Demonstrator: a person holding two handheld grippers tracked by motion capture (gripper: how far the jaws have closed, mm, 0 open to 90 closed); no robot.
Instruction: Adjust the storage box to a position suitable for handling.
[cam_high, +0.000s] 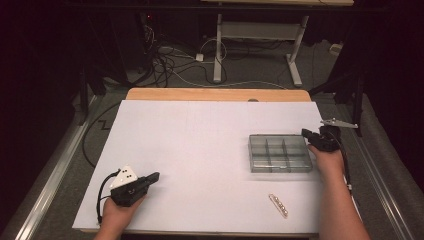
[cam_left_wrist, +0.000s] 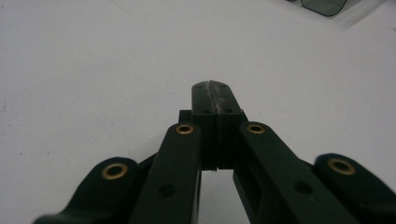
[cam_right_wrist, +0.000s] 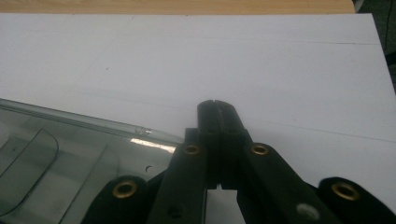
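On the right side of the white surface (cam_high: 200, 150), the right tool (cam_high: 306, 133) hovered clenched and empty at the far right corner of the clear compartment box (cam_high: 280, 153), probably placed there to nudge or steady the box rather than grasp it. The box lay flat with its lid down, well apart from the small strip of beads (cam_high: 278, 205) resting nearer the person. Over at the near left, the left tool (cam_high: 155, 176) lay low on the surface, also clenched on nothing, seemingly parked out of the way.
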